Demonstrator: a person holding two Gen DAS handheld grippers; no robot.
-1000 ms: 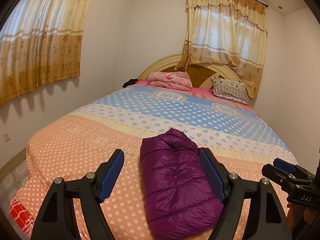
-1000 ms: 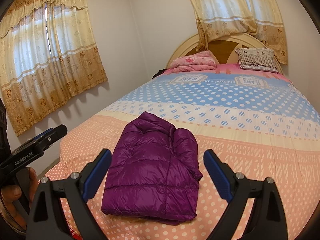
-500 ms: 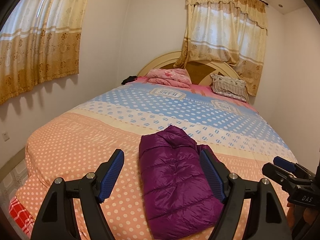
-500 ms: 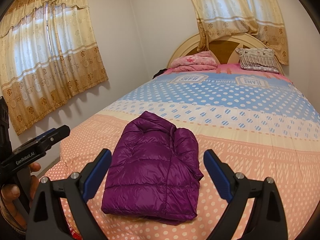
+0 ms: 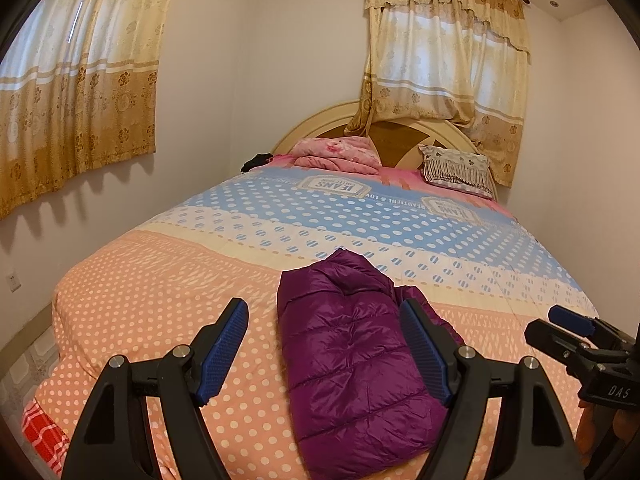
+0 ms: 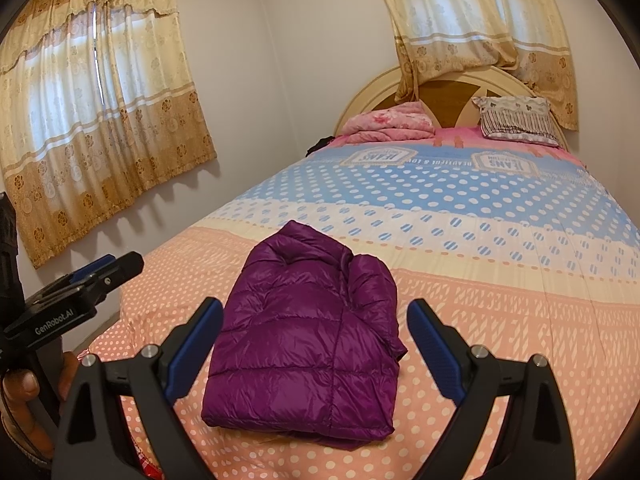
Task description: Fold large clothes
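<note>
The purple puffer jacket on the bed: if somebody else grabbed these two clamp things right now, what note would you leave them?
Left gripper: open, holding nothing, raised above the bed.
Right gripper: open, holding nothing, also clear of the fabric.
Purple puffer jacket: lying folded into a compact bundle on the orange polka-dot end of the quilt, near the foot of the bed.
Done: the jacket looks folded.
Left: probably only a check that the bundle stays shut; one edge sticks out at its right side.

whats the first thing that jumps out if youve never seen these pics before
A glossy purple puffer jacket, folded into a compact bundle, lies on the peach dotted end of the bedspread. Both tools hover open above it: the right tool frames it, and the left tool sits slightly to its left.
</note>
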